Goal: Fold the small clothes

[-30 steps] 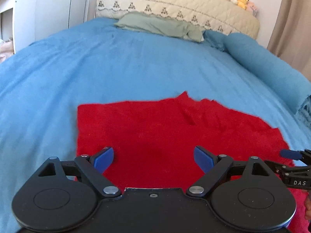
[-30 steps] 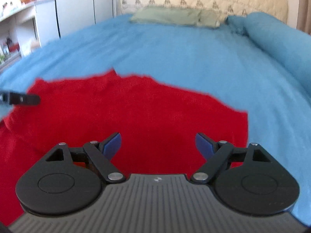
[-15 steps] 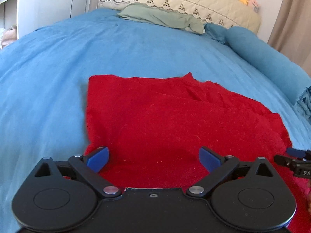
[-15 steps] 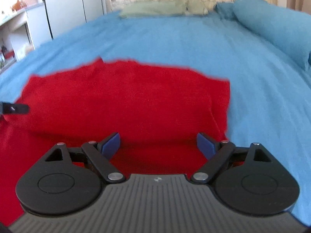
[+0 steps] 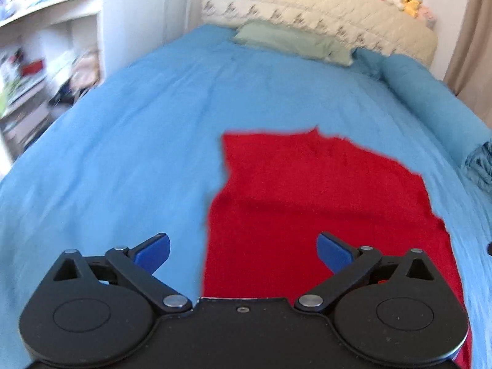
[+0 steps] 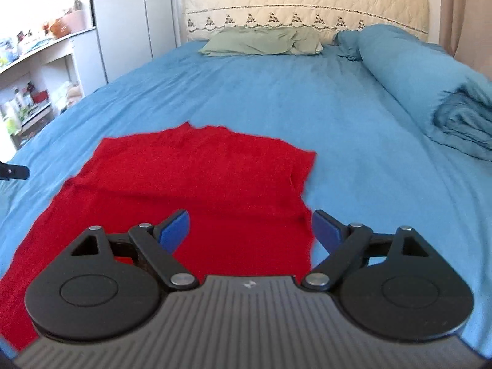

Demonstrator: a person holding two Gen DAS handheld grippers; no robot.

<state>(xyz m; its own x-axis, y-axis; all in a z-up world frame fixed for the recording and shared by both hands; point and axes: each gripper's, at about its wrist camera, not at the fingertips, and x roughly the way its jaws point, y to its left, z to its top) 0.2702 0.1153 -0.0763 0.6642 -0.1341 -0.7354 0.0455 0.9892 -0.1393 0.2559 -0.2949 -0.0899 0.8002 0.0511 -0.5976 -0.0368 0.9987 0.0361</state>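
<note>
Where spread flat on the blue bed cover (image 6: 276, 98): red garment (image 6: 196, 184), near foot of bed, far end folded over as a second layer. Left gripper (image 5: 243, 250): jaws wide apart, empty, straddling the garment's left edge; left fingertip (image 5: 153, 250) over bare cover, right one over red cloth. Right gripper (image 6: 249, 230): jaws wide apart, empty, straddling the garment's right edge. Beyond: green pillow (image 6: 261, 41) against quilted headboard (image 6: 307, 6); rolled blue duvet (image 6: 430, 86) along right side.
</note>
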